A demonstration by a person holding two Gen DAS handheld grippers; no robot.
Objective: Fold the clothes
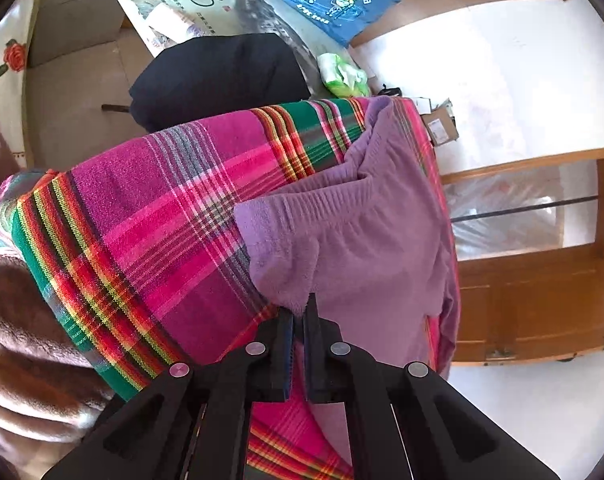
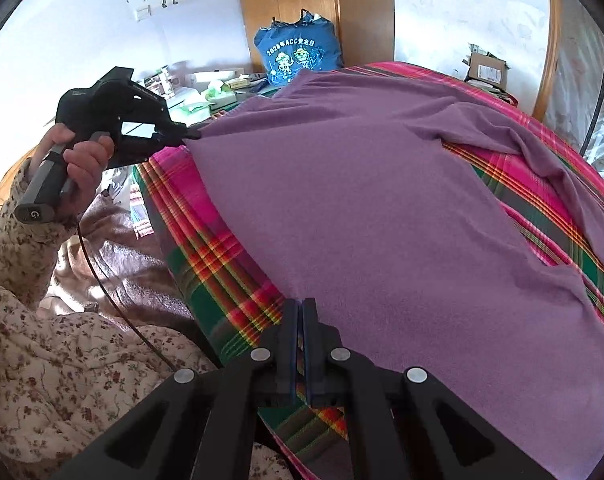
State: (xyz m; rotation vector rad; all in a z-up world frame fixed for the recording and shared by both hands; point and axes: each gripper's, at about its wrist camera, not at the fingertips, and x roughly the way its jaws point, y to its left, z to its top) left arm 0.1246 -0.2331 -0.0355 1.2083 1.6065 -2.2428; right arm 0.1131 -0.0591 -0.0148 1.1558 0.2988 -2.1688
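- On the bed we see one plaid sheet (image 2: 222, 264) of pink, green, red and yellow stripes, which covers the whole top.
- Over that sheet lies one purple sweater (image 2: 382, 208), spread nearly flat, with a sleeve trailing toward the far right edge; in the left wrist view its ribbed hem is bunched up.
- Beside the bed we count one brown blanket (image 1: 18, 320), and beyond the sheet's far end one black garment (image 1: 218, 76).
- Past the bed stands one blue bag (image 2: 298, 58) printed in white with "2025年ACC安全日" over two cartoon figures.
- Our left gripper (image 1: 299, 312) is pinched tight on a corner of the sweater, with fuzzy purple cloth between its fingers; the right view shows it pulling that corner taut at the sweater's far left.
- Our right gripper (image 2: 301, 308) is closed on the sweater's near edge, its two fingers pressed together with almost no gap.
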